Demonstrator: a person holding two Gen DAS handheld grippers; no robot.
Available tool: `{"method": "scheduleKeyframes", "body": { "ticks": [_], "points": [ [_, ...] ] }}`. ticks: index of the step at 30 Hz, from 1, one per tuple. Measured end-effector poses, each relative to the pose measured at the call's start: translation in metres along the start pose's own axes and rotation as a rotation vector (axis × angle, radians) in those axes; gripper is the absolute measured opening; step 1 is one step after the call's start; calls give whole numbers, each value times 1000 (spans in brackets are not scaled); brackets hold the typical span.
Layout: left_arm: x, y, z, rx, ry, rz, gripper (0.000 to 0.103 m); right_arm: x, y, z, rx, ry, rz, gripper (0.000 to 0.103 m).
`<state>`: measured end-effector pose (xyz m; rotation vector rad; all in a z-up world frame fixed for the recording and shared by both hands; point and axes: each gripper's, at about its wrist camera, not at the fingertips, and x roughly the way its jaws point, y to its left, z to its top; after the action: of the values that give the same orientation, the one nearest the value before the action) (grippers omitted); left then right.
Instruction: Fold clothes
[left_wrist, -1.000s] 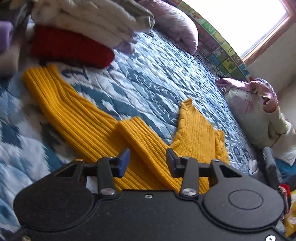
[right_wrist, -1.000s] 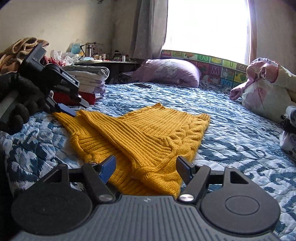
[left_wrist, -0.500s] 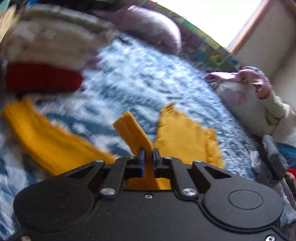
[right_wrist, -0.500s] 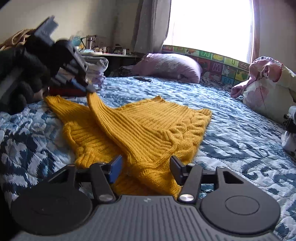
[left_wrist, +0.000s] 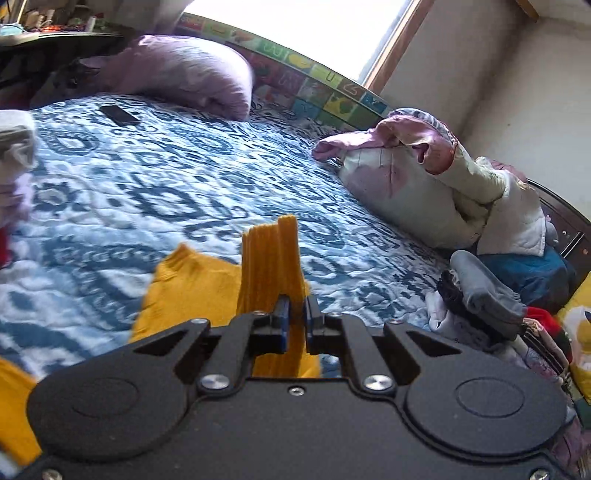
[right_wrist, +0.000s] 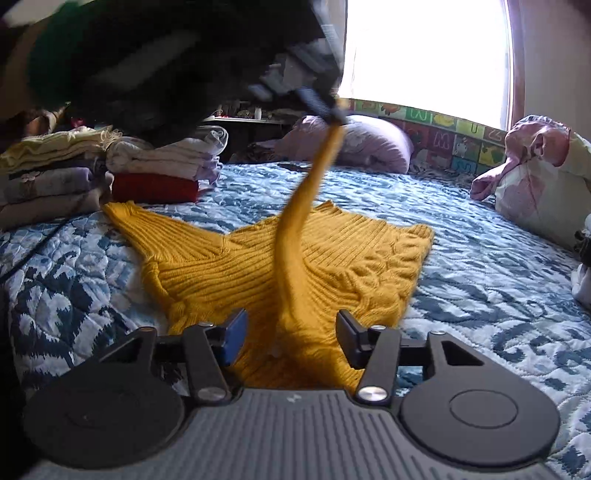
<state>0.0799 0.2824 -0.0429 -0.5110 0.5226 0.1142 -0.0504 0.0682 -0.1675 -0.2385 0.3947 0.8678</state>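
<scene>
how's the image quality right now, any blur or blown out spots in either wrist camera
Right wrist view: the window is blown out to pure white, the left gripper overhead is motion-smeared, and the lifted yellow sweater sleeve looks soft. Left wrist view: mostly sharp, fisheye bends the bed, window also overexposed.

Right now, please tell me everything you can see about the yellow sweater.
The yellow sweater is a mustard ribbed knit with a cable pattern along its right edge. Its body lies flat on the blue patterned quilt. One sleeve lies flat, out toward the folded clothes stack. The other sleeve is lifted, pinched in the shut left tool. The right tool is open just above the near edge.
</scene>
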Motion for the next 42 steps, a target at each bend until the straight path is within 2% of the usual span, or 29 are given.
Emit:
{"method": "scheduleKeyframes", "body": {
  "ticks": [9,17,26,30,31,33,37,40,42],
  "points": [
    [70,-16,5,-31,65,-13,5,0,-10,-1,48,18,8,52],
    [127,-20,-11,-7,134,26,5,1,-20,-2,77,48,-3,52],
    [161,-28,-32,95,171,112,5,5,-25,-8,102,75,-8,54],
    [177,-33,-38,173,215,149,6,6,-25,-8,106,81,-1,55],
    [178,-33,-38,183,229,141,10,6,-25,-8,105,83,3,55],
    [178,-32,-37,199,248,122,10,6,-24,-8,95,88,6,56],
    [140,-26,-25,216,197,88,10,-5,-27,-5,95,89,-12,54],
    [106,-19,-20,239,171,58,10,-23,-29,-1,85,46,-53,53],
    [90,-11,-25,262,173,43,10,-31,-31,2,80,-4,-85,48]
  ]
}}
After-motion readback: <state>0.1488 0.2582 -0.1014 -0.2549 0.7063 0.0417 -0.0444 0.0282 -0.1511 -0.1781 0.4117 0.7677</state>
